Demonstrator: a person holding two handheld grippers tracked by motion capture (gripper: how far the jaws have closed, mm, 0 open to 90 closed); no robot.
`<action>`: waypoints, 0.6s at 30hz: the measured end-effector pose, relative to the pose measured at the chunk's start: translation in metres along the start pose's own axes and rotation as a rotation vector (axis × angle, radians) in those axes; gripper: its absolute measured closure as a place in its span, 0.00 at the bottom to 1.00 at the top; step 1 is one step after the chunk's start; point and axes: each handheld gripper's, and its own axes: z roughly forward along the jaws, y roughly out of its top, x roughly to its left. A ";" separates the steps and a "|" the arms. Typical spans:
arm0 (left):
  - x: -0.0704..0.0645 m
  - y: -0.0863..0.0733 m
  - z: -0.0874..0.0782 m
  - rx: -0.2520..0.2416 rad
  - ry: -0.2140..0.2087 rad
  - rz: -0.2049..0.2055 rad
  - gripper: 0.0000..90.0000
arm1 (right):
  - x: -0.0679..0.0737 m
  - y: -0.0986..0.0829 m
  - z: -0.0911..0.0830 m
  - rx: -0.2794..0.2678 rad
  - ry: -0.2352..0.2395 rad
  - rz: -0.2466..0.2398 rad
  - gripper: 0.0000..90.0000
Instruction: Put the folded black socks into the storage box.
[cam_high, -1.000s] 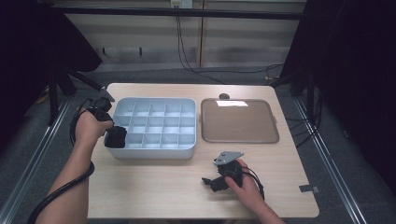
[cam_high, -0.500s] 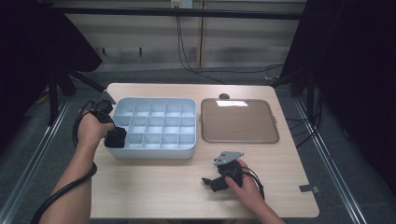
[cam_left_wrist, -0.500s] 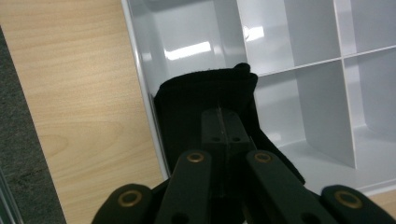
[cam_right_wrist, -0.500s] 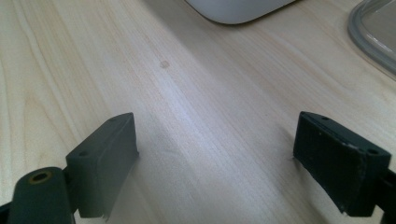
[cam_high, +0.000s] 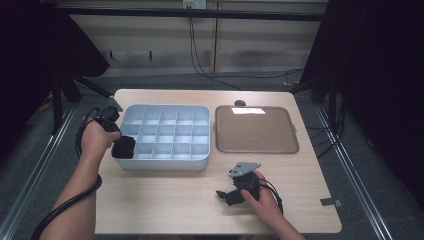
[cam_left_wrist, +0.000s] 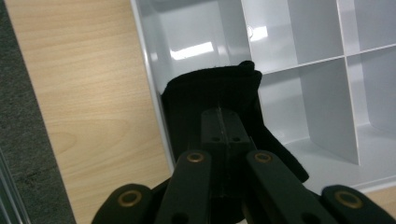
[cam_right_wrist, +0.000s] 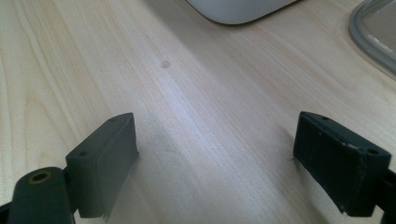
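The left hand-held gripper (cam_high: 123, 148) was clamped on a black cloth (cam_left_wrist: 212, 105), holding it over the 7 o'clock corner compartment of the grey divided tray (cam_high: 167, 162). The right hand-held gripper (cam_right_wrist: 224, 163) rested on the tabletop (cam_high: 165, 200) at 5 o'clock, jaws spread wide, gripping nothing.

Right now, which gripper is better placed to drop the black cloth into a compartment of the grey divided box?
Left. The left gripper is shut on the black cloth at the corner of the grey divided box. The right gripper rests open and empty on the table, away from the box.
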 end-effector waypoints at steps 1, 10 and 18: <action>-0.001 0.000 0.002 -0.002 -0.003 -0.007 1.00 | 0.000 0.000 0.000 -0.001 0.002 0.002 0.14; -0.002 0.001 0.015 0.019 -0.010 -0.011 1.00 | 0.000 0.000 0.000 0.000 0.004 -0.004 0.14; 0.000 0.002 0.002 -0.004 0.018 0.000 1.00 | 0.000 0.000 0.000 0.001 0.005 -0.005 0.14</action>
